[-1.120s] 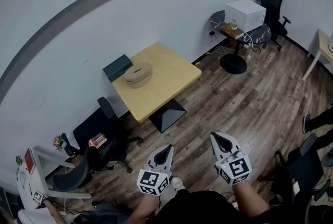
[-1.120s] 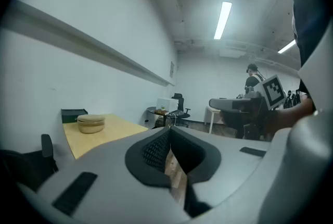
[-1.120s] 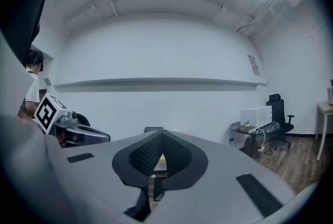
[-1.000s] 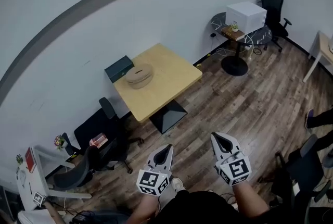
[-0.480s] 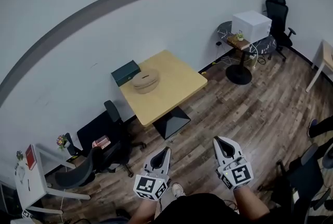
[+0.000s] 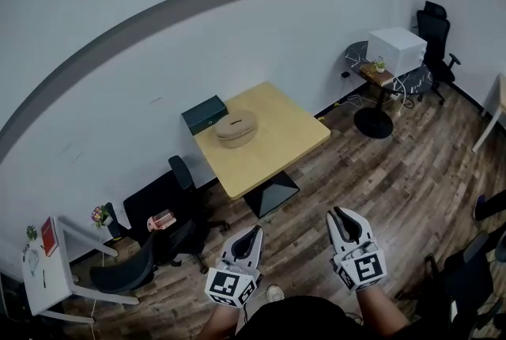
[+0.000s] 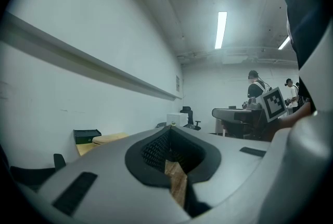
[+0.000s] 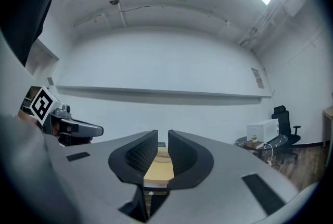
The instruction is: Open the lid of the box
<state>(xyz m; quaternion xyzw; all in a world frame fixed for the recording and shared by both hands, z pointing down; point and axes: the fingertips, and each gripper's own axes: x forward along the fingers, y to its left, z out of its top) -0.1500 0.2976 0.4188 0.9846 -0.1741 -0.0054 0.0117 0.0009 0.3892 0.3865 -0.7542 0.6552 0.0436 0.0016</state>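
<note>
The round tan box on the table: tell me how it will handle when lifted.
The round tan box looks low and wide, so it probably won't tip. It looks like thin wood or card, so likely light; the base may rise with the lid. Lying flat on the smooth table, it would probably slide, not roll, if pushed.

Tables, two were counted: one square wooden table (image 6: 273, 145) and one round dark table (image 6: 413, 82).
Boxes, three: one green box (image 6: 204, 114), one round lidded box (image 6: 236, 127), one white box (image 6: 397, 49).
Black office chairs, three were seen: a table-side chair (image 6: 170, 200), a lower-left chair (image 6: 118, 271) and a far-corner chair (image 6: 439, 28).
White desks, one: white desk (image 6: 55, 283).
People in the background, two: one person (image 7: 256, 88), a second person (image 7: 289, 88).
</note>
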